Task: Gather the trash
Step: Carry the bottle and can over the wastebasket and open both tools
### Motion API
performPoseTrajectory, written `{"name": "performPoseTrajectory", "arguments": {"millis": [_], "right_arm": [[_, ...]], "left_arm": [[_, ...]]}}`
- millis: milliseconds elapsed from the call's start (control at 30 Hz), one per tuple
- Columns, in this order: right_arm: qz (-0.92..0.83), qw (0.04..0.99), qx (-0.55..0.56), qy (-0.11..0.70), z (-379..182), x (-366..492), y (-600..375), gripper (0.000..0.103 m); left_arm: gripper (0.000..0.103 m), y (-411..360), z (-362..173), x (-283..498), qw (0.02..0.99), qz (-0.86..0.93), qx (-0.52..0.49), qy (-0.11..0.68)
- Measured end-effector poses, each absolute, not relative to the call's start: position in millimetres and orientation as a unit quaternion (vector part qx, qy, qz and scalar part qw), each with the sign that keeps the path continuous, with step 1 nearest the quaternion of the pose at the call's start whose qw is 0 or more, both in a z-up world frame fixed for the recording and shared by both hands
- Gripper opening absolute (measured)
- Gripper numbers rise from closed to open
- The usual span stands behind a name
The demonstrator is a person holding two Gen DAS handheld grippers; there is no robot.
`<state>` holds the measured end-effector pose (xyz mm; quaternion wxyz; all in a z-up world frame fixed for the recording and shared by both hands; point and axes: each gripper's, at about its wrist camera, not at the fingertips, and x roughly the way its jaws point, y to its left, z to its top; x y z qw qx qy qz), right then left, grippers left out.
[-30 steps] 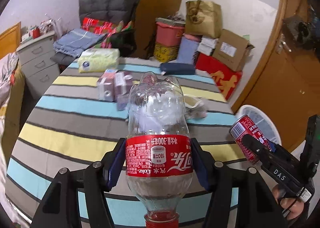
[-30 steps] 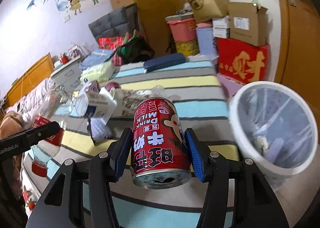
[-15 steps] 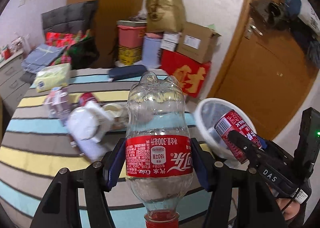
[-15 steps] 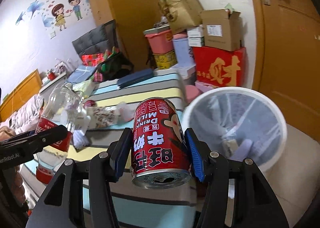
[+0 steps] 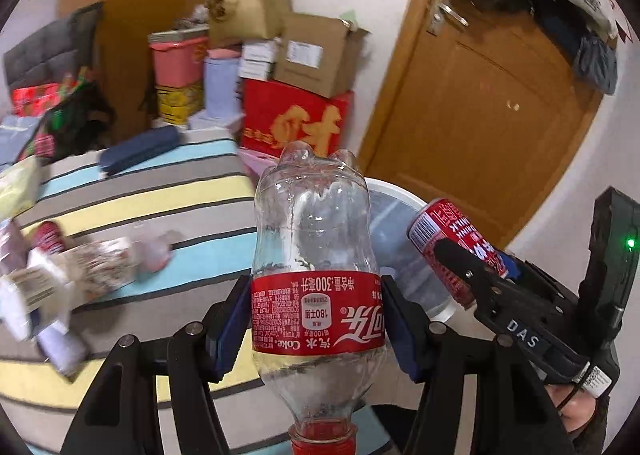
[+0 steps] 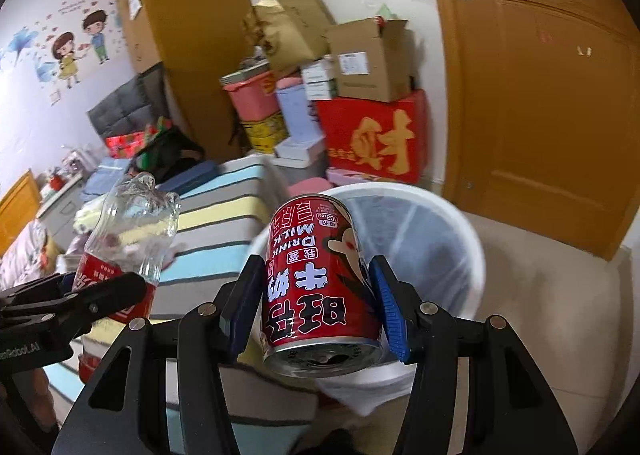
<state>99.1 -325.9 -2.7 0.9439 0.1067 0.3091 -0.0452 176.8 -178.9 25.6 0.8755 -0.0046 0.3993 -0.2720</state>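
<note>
My left gripper (image 5: pixel 316 315) is shut on an empty clear Coke bottle (image 5: pixel 314 239) at its red label, red cap toward the camera. My right gripper (image 6: pixel 318 295) is shut on a red milk-drink can (image 6: pixel 320 275), its opened top facing the camera. A white trash bin (image 6: pixel 468 239) with a clear liner stands on the floor right behind the can, beside the striped bed. In the left wrist view the bin (image 5: pixel 396 195) shows behind the bottle, with the can (image 5: pixel 452 239) and right gripper over its right side. The bottle (image 6: pixel 128 223) appears left of the can in the right wrist view.
More litter (image 5: pixel 80 267) lies on the striped bedspread (image 5: pixel 160 195) at left, blurred. Stacked boxes with a red carton (image 6: pixel 372 135) stand against the far wall. A wooden door (image 6: pixel 552 95) is at right, with pale floor (image 6: pixel 560 315) before it.
Both grippers swung right from over the bed toward the bin, each keeping its load. The bin now sits directly behind the can and the bottle.
</note>
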Motion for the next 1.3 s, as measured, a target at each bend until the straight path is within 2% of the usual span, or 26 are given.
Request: {"name": "performPoseTrajectory", "arguments": {"millis": [533,767,800,900,1300], "right_arm": [[-0.078,0.921,0.099,0.369,-34,130,-367,0.056],[-0.092,0.917,0.082,0.380,-39,132,-371,0.056],[-0.094,0.917,0.079,0.379,-38,131,-371,0.058],[-0.102,0.919,0.077,0.373,-35,130,-371,0.064],[-0.105,0.926,0.089,0.353,-22,125,-362,0.064]], "left_arm": [[0.062,-254,-8,228,0.851,-0.292,0.030,0.435],[0.064,-255,-5,229,0.858,-0.301,0.025,0.415],[0.067,-254,-4,229,0.860,-0.300,0.026,0.412],[0.069,-251,-1,228,0.860,-0.301,0.022,0.411],[0.069,-221,11,214,0.873,-0.278,0.011,0.399]]}}
